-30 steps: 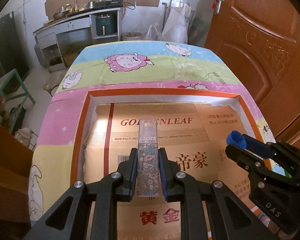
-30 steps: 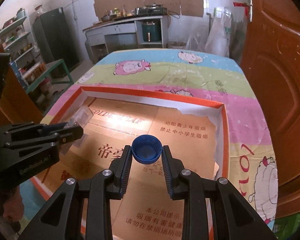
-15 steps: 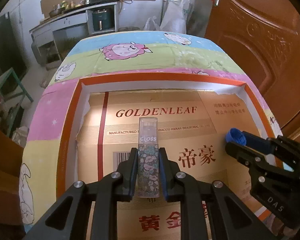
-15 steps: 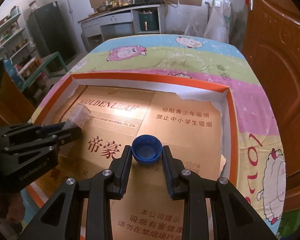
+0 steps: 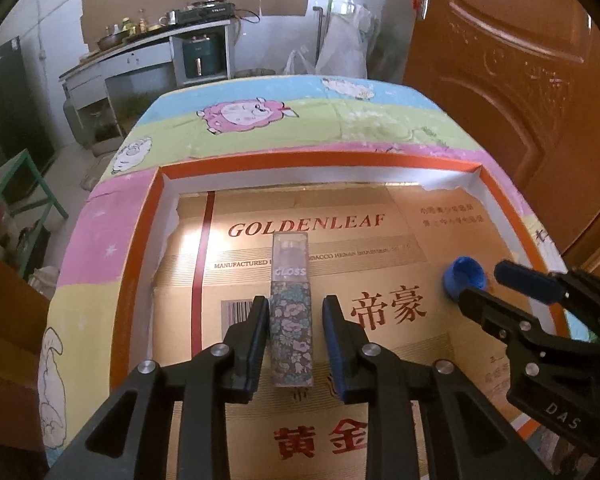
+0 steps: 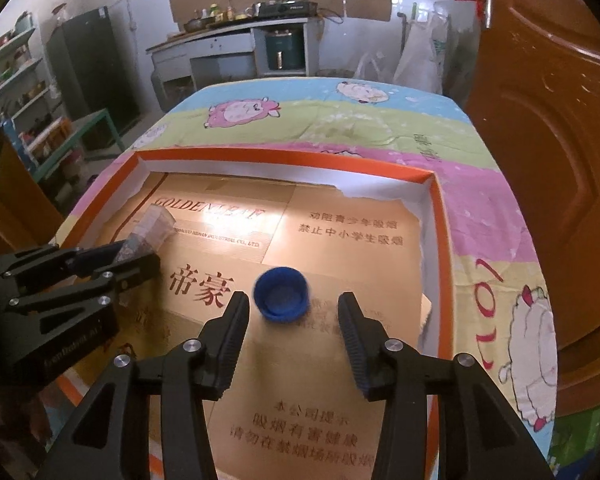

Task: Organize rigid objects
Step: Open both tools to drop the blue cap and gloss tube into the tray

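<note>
Cartoon-sheep bedding (image 5: pixel 340 120) covers the surface, and on it sits an orange-rimmed box (image 5: pixel 138 264) lined with flattened cardboard (image 6: pixel 340 248); a kitchen counter and a brown door stand behind.

Half a second ago both grippers were clamped on their loads; now both have let go. The left gripper (image 5: pixel 296 336) has its jaws parted a little, with a narrow gap showing on each side of the gloss tube (image 5: pixel 292 312), which lies on the cardboard directly between the fingers, cap pointing away from the gripper. The right gripper (image 6: pixel 294 316) has spread much wider, and the blue bottle cap (image 6: pixel 282 294) lies open side up just ahead of and between its fingertips, nearer the left finger and touching neither. It looks slightly blurred, so it may not have quite settled.

I judge this to mean both items are delivered into the box, and the placing step for this pair is done. What remains is drawing each gripper straight back without nudging its item.

Count: one gloss tube, one blue bottle cap, one box, two grippers. No other loose items show in the box.
</note>
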### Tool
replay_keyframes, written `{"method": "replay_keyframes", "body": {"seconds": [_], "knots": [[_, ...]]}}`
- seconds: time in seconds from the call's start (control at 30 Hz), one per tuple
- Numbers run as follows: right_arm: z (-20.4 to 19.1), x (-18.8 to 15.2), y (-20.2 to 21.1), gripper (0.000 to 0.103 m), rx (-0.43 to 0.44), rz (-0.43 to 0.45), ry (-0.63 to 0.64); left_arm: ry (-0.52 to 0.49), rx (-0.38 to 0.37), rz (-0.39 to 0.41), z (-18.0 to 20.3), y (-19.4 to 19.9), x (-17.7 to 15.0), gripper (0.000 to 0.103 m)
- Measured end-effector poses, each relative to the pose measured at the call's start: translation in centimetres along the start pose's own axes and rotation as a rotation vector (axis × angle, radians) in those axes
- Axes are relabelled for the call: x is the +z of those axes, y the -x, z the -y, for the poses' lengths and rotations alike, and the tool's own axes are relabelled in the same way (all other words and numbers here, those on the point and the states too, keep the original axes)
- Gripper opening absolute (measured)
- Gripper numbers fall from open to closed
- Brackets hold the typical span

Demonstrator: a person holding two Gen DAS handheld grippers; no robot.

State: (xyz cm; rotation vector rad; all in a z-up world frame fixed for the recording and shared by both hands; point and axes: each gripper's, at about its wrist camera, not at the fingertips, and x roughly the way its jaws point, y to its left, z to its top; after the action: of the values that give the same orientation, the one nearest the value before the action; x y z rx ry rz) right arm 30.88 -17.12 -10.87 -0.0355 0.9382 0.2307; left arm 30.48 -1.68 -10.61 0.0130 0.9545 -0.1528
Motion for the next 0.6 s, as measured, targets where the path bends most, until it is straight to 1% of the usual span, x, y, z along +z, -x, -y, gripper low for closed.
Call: {"method": "replay_keyframes", "body": {"seconds": [0.1, 0.2, 0.23, 0.3, 0.47, 0.5, 0.53, 0.57, 0.6], "knots": [[0.2, -0.5, 0.9, 0.048, -0.007, 0.015, -0.016, 0.018, -0.008, 0.029, -0.1, 0.9, -0.1, 0.028], [0.4, -1.5, 2.4, 0.048, 0.0, 0.035, -0.04, -0.001, 0.029, 0.06, 0.4, 2.1, -0.3, 0.028], [0.5, -1.7, 2.9, 0.048, 0.004, 0.04, -0.047, -0.011, 0.028, 0.068, 0.5, 2.5, -0.4, 0.028], [0.5, -2.2, 3.8, 0.048, 0.01, 0.053, -0.063, -0.017, 0.001, 0.08, 0.7, 3.2, -0.8, 0.028], [0.0, -3.7, 6.6, 0.048, 0.024, 0.084, -0.081, 0.024, -0.099, 0.121, 0.3, 5.2, -1.8, 0.028], [-0.1, -3.9, 7.0, 0.048, 0.023, 0.087, -0.079, 0.029, -0.107, 0.127, 0.3, 5.6, -1.9, 0.031], [-0.4, -4.2, 7.5, 0.048, 0.023, 0.09, -0.075, 0.029, -0.112, 0.134, 0.3, 6.1, -2.0, 0.038], [-0.6, -4.5, 8.0, 0.048, 0.026, 0.092, -0.073, 0.027, -0.115, 0.141, 0.4, 6.6, -2.1, 0.042], [-0.7, -4.8, 8.4, 0.048, 0.027, 0.093, -0.072, 0.022, -0.118, 0.146, 0.5, 7.1, -2.3, 0.049]]}}
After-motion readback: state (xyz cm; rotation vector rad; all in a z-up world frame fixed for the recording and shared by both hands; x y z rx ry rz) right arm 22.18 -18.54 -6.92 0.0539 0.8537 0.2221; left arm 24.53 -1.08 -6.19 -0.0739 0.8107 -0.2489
